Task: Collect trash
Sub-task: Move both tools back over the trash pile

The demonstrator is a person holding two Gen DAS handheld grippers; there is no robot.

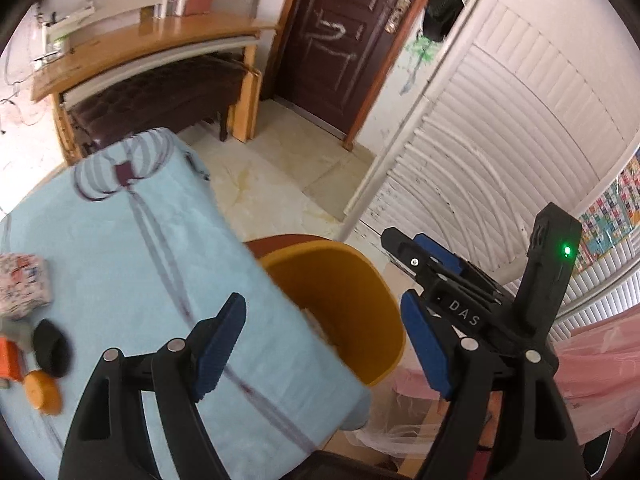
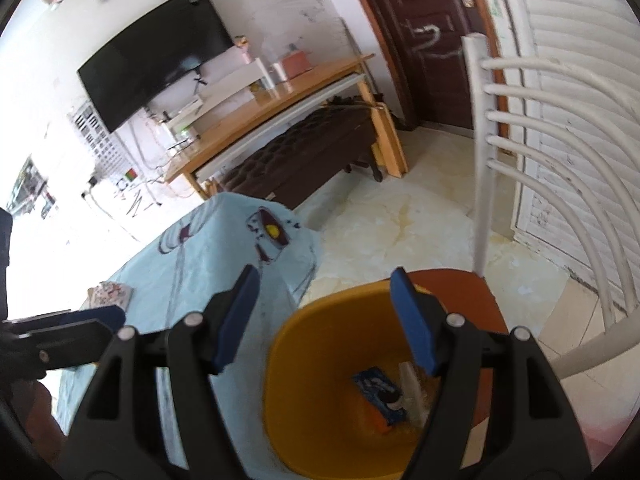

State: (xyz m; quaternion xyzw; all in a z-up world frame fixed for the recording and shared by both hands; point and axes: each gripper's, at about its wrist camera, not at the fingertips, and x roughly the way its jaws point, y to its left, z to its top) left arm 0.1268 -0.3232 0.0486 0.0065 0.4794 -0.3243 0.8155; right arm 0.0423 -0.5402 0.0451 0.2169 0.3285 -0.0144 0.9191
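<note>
1. Bin (image 2: pixel 340 380): the yellow bin was seen standing on a red-brown stool (image 2: pixel 476 292) just beside the blue-covered table (image 1: pixel 120 248), with a blue wrapper (image 2: pixel 380 396) already lying at its bottom. A bump from either tool could have tipped it, since it was perched rather than set on the floor.
2. Grippers: the left gripper (image 1: pixel 320 340) and right gripper (image 2: pixel 324 316) were both held with fingers apart and nothing between them. A collision could have been caused, the two being close together over the bin.
3. Remaining items: a patterned packet (image 1: pixel 24 284), a black object (image 1: pixel 50 348) and an orange round piece (image 1: pixel 42 396) were left on the table, well apart from the bin. Some could have been missed.
4. The smaller items were blurred, possibly not trash at all; a wrong pick could have followed.
</note>
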